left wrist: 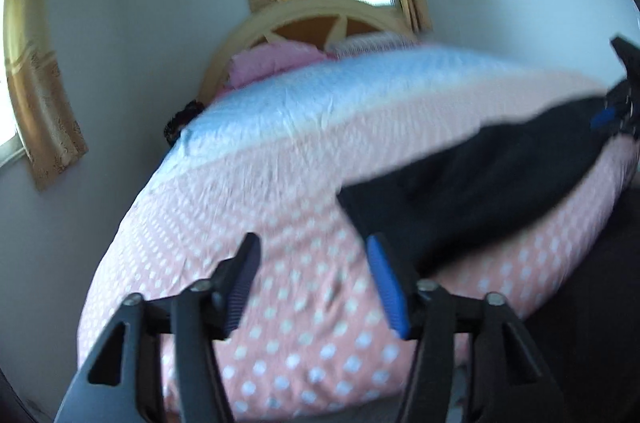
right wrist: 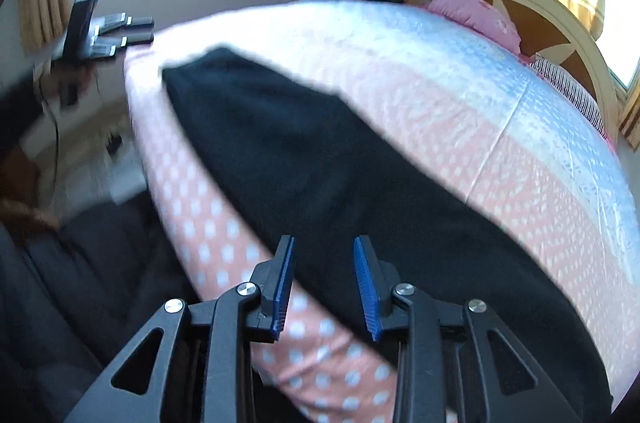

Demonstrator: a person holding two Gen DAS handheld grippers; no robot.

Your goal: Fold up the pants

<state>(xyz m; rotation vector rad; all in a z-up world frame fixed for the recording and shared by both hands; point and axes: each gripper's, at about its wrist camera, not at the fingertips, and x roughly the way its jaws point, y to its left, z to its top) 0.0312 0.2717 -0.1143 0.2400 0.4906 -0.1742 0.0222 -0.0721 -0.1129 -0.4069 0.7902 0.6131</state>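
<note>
1. Nearest my left camera, my left gripper (left wrist: 316, 271) has its blue-padded jaws wide apart and holds nothing; its right finger sits just beside the near end of the black pants (left wrist: 460, 183).
2. My right gripper (right wrist: 324, 283) is likewise parted and empty, poised over the pants' (right wrist: 320, 163) near edge, where the cloth meets the polka-dot bedspread (right wrist: 224, 243).
3. The pants lie stretched long across the bedspread (left wrist: 280, 223), close to its near edge and well apart from the headboard (left wrist: 320, 19).
4. Risk, as I judge it: pinching bedspread along with the pants, since both lie flush under my jaws.
5. Another risk: grabbing only one layer, so the fold goes crooked or the cloth slides off the bed's edge.
6. Both views are blurred, so I cannot tell seams or waistband.
</note>
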